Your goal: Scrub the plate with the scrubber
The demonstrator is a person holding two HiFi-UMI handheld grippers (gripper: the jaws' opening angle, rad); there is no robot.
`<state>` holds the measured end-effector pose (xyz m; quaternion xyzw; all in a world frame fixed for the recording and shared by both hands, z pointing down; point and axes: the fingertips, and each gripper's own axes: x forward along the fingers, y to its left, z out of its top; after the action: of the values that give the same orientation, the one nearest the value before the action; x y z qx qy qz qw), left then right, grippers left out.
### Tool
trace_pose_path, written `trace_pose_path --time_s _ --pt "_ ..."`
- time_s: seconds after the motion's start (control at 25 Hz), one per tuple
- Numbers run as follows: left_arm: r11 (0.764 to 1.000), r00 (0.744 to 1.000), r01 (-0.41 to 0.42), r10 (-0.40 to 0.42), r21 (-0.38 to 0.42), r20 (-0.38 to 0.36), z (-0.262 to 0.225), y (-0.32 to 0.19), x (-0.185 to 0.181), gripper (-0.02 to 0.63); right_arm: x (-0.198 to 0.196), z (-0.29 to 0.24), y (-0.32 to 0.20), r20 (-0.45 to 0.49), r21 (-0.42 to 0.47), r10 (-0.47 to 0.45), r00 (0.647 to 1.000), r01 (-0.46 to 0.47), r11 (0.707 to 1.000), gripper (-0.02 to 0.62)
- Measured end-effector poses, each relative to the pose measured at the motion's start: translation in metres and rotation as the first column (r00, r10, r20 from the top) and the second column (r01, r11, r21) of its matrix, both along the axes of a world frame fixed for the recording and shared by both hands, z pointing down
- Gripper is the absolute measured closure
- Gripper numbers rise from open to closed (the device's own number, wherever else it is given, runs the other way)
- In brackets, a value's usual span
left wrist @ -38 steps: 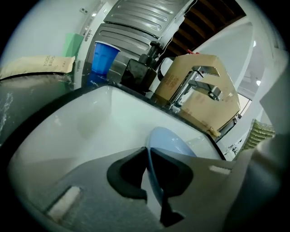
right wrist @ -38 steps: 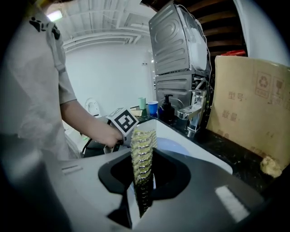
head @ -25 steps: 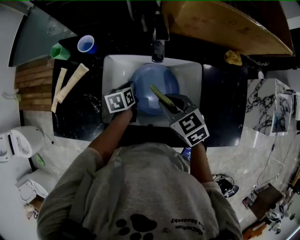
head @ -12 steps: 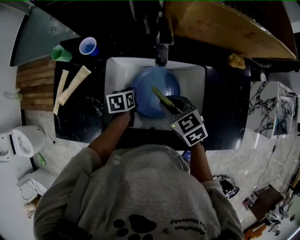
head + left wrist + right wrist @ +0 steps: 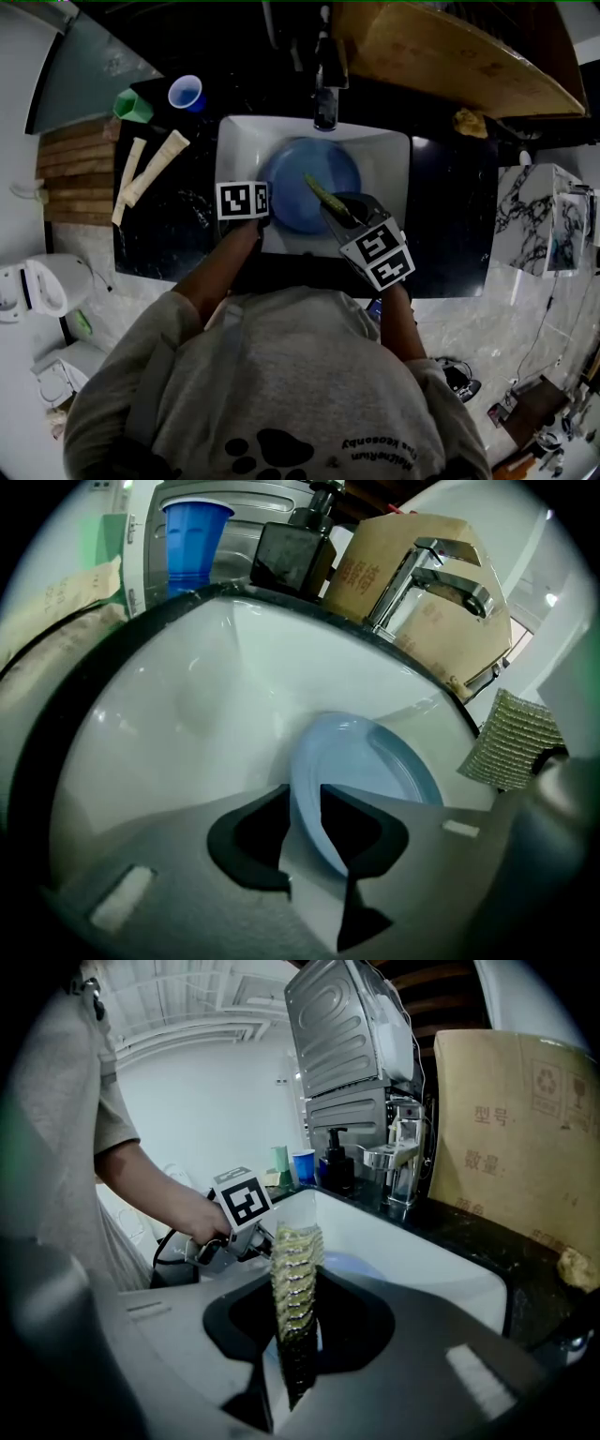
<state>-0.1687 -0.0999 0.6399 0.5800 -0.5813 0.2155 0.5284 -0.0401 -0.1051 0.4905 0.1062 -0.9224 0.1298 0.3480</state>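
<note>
A blue plate (image 5: 298, 176) lies tilted in the white sink (image 5: 386, 155). My left gripper (image 5: 254, 218) is at the plate's left rim. In the left gripper view its jaws (image 5: 302, 799) have just been opening and stand apart, with the thin rim of the plate (image 5: 380, 766) in the gap between them, not pressed. My right gripper (image 5: 340, 215) hangs over the plate's right side, shut on a flat green-yellow scrubber (image 5: 322, 192) that sticks up between its jaws (image 5: 298, 1330). The scrubber (image 5: 511, 742) also shows at the right of the left gripper view.
A chrome faucet (image 5: 325, 105) stands at the back of the sink. On the black counter to the left are a blue cup (image 5: 186, 92), a green cup (image 5: 133, 105) and two pale tubes (image 5: 150, 167). A cardboard box (image 5: 450, 47) and a yellow sponge (image 5: 469, 120) are at the right.
My left gripper's marker cube has rolled square to the view and shifted slightly along the plate's left rim. The right gripper and scrubber have stayed in place.
</note>
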Motion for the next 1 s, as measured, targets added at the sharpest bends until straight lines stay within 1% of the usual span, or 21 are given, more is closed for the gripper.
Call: trace_pose_path --time_s 0.12,0.2,0.28,0.36,0.44,0.56,0.64,0.76,0.8,0.84,0.92,1.0 --pt "0.999 1.000 -0.010 0.009 0.038 0.015 -0.010 -0.003 0.001 0.499 0.004 0.002 0.000 -0.002 0.015 0.020 1.000 -0.020 1.000 0.528" --pt "0.995 1.000 -0.010 0.007 0.103 0.027 -0.023 -0.007 0.002 0.499 0.007 0.005 -0.003 -0.009 0.033 0.048 0.999 -0.048 0.998 0.528" --pt "0.978 0.998 -0.009 -0.003 0.208 0.058 -0.046 -0.013 0.004 0.500 0.011 0.008 -0.008 -0.015 0.057 0.091 0.996 -0.090 0.994 0.528" --pt "0.947 0.994 -0.030 -0.007 0.321 0.113 -0.074 -0.021 0.005 0.525 0.013 0.006 -0.016 -0.010 0.083 0.150 0.989 -0.149 0.985 0.528" --pt "0.907 0.987 -0.064 -0.003 0.416 0.159 -0.101 -0.028 0.009 0.528 0.016 0.002 -0.024 0.001 0.115 0.215 0.977 -0.213 0.970 0.528" --pt "0.841 0.981 -0.109 0.005 0.529 0.196 -0.134 -0.034 0.020 0.530 0.023 -0.010 -0.034 0.039 0.172 0.302 0.953 -0.304 0.937 0.528" --pt "0.792 0.975 -0.134 -0.001 0.595 0.220 -0.156 -0.035 0.026 0.569 0.025 -0.023 -0.039 0.080 0.211 0.348 0.934 -0.357 0.910 0.528" --pt "0.714 0.963 -0.178 -0.014 0.677 0.268 -0.190 -0.036 0.035 0.579 0.026 -0.052 -0.044 0.179 0.281 0.385 0.905 -0.422 0.862 0.528" --pt "0.689 0.959 -0.191 -0.020 0.699 0.282 -0.201 -0.037 0.038 0.600 0.026 -0.063 -0.045 0.215 0.301 0.391 0.895 -0.442 0.845 0.528" --pt "0.662 0.956 -0.204 -0.025 0.721 0.293 -0.212 -0.037 0.041 0.600 0.025 -0.075 -0.045 0.254 0.318 0.395 0.883 -0.462 0.828 0.528" --pt "0.608 0.949 -0.230 -0.032 0.760 0.312 -0.235 -0.037 0.047 0.601 0.024 -0.099 -0.044 0.342 0.340 0.395 0.853 -0.504 0.794 0.528" --pt "0.554 0.941 -0.258 -0.043 0.792 0.337 -0.258 -0.037 0.053 0.601 0.026 -0.120 -0.041 0.410 0.351 0.395 0.822 -0.542 0.764 0.528"
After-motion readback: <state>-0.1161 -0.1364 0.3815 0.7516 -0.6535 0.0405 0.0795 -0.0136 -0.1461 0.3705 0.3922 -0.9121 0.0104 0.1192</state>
